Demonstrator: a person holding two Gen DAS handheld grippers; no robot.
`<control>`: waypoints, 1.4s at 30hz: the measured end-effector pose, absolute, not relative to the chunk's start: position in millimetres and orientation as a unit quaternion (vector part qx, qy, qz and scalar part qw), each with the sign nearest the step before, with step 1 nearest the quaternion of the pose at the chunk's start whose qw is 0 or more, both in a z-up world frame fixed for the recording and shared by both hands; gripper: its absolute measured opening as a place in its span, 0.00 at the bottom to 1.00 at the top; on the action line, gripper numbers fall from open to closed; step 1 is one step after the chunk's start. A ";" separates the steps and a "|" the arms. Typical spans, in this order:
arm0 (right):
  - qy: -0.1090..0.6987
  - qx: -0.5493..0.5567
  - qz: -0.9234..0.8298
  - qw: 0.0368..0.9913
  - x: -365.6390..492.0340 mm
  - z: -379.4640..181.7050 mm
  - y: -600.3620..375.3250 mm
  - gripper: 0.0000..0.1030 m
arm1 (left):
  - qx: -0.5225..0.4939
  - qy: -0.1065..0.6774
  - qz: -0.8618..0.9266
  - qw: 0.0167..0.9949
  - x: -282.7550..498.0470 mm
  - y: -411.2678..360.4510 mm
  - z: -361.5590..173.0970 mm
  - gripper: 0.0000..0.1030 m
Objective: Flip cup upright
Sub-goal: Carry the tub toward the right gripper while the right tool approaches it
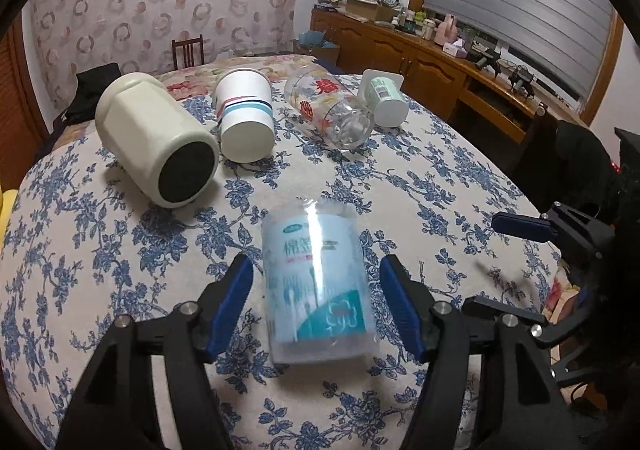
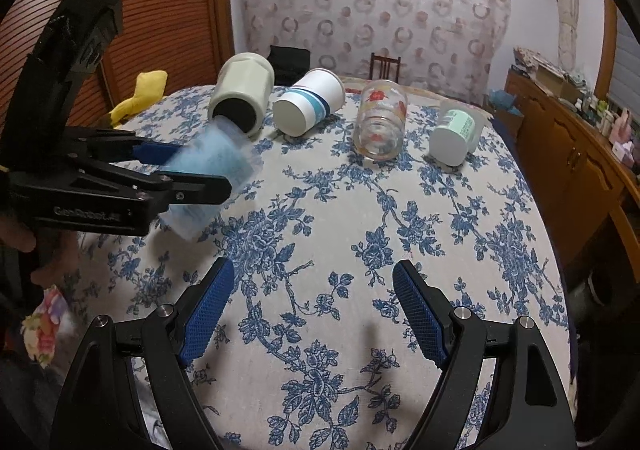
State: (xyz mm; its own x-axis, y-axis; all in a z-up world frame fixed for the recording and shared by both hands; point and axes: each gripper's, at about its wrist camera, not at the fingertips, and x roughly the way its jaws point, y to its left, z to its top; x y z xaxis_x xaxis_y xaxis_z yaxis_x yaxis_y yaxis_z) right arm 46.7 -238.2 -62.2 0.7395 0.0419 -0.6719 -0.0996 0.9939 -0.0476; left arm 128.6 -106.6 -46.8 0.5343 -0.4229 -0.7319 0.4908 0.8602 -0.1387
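A clear plastic cup with a light blue label point(image 1: 318, 282) lies between the fingers of my left gripper point(image 1: 317, 288), which is open with gaps on both sides. In the right wrist view the same cup point(image 2: 212, 174) looks blurred and tilted, between the left gripper's fingers point(image 2: 200, 186). My right gripper point(image 2: 313, 310) is open and empty above the near part of the table. It shows at the right edge of the left wrist view point(image 1: 520, 228).
Four more cups lie on their sides in a row at the back of the floral tablecloth point(image 2: 360, 230): a cream mug point(image 1: 156, 142), a striped paper cup point(image 1: 246, 118), a printed glass point(image 1: 332, 106) and a pale green cup point(image 1: 386, 100). A wooden cabinet point(image 1: 420, 58) stands to the right.
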 end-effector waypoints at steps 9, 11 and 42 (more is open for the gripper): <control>0.356 -0.033 0.045 0.933 55.5 -52.3 -234.8 0.81 | 0.019 0.374 -0.243 0.895 99.1 -70.2 -25.7 0.67; 0.352 -0.034 0.052 0.934 58.0 -48.7 -229.4 0.81 | 0.020 0.366 -0.229 0.902 92.6 -57.8 -20.7 0.67; 0.477 0.068 0.092 0.872 148.4 -65.4 -187.5 0.81 | -0.026 0.339 -0.142 0.930 53.7 35.2 -26.1 0.70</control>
State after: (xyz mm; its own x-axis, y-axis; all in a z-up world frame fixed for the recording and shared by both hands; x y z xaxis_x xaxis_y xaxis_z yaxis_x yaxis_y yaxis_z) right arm 148.4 -187.5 -65.4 0.5286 0.2250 -0.8185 -0.0949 0.9739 0.2064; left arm 53.7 35.2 -26.1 0.7298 -0.2826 -0.6225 0.2471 0.9580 -0.1452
